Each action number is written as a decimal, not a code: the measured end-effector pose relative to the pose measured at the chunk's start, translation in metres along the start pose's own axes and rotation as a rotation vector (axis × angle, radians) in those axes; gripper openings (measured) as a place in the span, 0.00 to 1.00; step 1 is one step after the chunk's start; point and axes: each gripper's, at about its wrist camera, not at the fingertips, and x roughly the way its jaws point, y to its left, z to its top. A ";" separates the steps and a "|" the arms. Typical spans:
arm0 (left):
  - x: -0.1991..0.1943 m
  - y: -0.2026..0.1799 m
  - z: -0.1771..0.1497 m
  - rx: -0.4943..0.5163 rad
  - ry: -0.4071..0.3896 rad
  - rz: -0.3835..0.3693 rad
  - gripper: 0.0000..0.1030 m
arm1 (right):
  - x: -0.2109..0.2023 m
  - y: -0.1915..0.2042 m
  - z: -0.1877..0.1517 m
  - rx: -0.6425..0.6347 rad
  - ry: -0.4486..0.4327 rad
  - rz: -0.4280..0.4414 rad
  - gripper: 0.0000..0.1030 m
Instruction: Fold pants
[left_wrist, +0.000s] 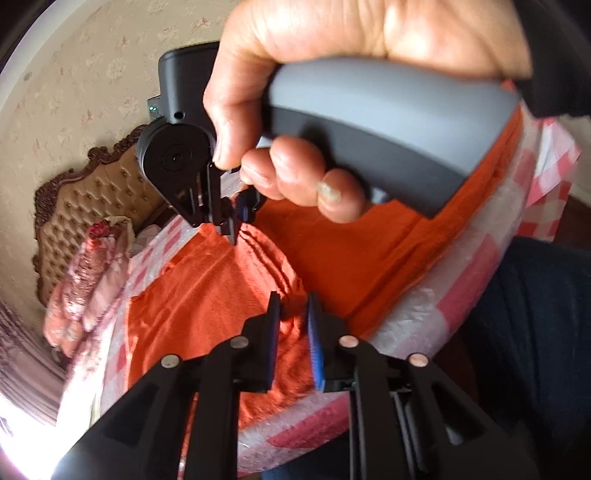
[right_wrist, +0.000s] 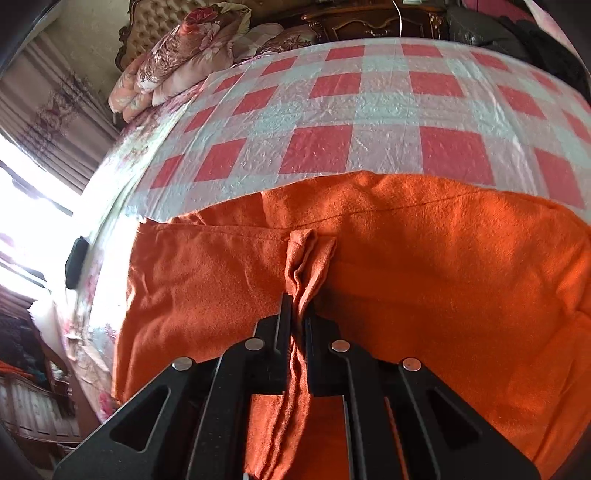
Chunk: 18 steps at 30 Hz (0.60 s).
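Orange pants are lying bunched on the checked bed. The right claw is pinching a fabric fold tight. The left claw is hovering slightly parted, gripping nothing.

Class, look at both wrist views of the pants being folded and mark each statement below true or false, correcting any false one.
1. The right tool pinches a bunched fold of the orange pants. True.
2. The pants are blue. False: they are orange.
3. The bed cover is checked red and white. True.
4. The left tool is clamped tight on cloth. False: its pads stand apart, over the pants.
5. A hand holds the right tool's grey handle. True.
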 end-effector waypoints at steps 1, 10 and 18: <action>-0.003 0.001 -0.001 -0.015 -0.004 -0.022 0.17 | -0.001 0.002 0.000 -0.005 -0.004 -0.025 0.07; -0.075 0.094 -0.069 -0.441 -0.022 0.015 0.37 | -0.074 0.028 -0.061 -0.103 -0.181 -0.111 0.11; -0.064 0.148 -0.129 -0.691 0.059 0.001 0.35 | -0.035 0.062 -0.111 -0.151 -0.104 -0.208 0.11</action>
